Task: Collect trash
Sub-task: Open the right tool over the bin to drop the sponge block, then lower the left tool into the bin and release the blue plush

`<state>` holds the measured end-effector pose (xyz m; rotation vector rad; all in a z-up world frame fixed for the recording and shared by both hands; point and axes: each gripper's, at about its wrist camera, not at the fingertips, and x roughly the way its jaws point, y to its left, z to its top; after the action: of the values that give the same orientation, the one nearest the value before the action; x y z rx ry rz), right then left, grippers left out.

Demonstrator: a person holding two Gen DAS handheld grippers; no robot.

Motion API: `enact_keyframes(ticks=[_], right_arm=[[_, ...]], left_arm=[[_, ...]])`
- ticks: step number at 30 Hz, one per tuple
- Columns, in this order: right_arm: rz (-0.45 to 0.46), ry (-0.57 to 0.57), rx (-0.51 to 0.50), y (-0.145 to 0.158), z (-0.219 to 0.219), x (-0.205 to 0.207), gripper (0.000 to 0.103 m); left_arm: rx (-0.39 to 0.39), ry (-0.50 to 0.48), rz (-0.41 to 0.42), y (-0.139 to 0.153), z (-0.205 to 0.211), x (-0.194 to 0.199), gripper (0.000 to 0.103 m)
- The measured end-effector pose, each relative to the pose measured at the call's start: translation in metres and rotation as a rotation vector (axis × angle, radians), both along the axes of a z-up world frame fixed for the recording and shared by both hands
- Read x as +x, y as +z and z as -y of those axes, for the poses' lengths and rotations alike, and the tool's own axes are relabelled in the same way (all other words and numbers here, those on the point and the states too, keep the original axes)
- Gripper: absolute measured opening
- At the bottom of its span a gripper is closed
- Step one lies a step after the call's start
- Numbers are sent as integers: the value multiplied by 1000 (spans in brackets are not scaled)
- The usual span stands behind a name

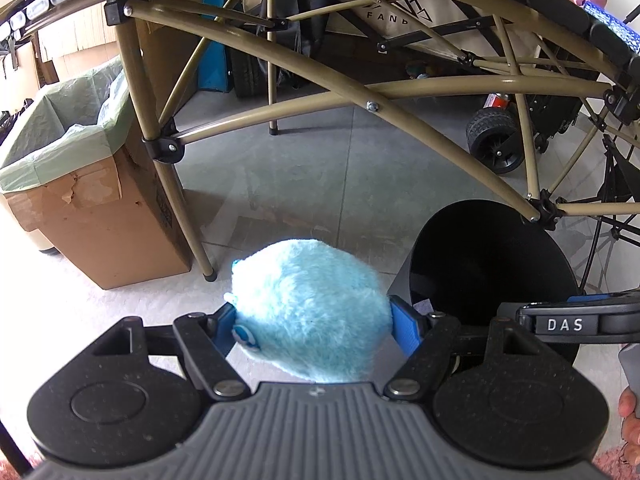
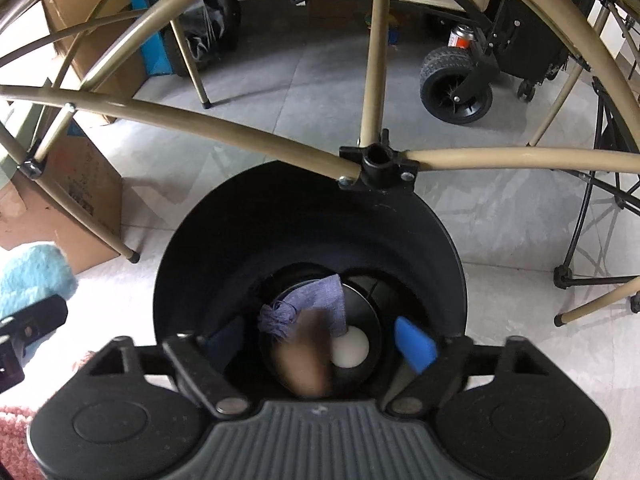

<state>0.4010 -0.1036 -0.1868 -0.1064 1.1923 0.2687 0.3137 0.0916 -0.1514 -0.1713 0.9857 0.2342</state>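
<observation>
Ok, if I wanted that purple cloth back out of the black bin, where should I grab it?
Grip the purple cloth by its bunched end on the left, coming straight down. The walls of the black bin block any side approach, and the rest seems to lie flat beside the white ball, leaving the jaws little to pinch.

A tan metal frame [image 1: 320, 76] arches across the upper part of the frame. A wheel [image 1: 494, 142] stands at the right, on grey floor tiles [image 1: 304, 176]. A red can [image 2: 460, 38] stands at the upper right.
</observation>
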Motion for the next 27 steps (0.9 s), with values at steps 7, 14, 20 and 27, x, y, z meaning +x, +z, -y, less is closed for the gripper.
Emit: enact_keyframes(ticks=[7,14,20,27], right_arm=[[-12,-10,2,-1,5,2,102],[7,-24,17,5,10,2,102],[21,-34,23,10,16,-1,102],[37,-54,28,17,31,-4,102]], left_arm=[[1,4,-2,0,-1,-2,75],[6,0,0,-1,0,-4,75],[6,0,2,0,1,-4,75],[4,-32,16,3,13,-1,75]])
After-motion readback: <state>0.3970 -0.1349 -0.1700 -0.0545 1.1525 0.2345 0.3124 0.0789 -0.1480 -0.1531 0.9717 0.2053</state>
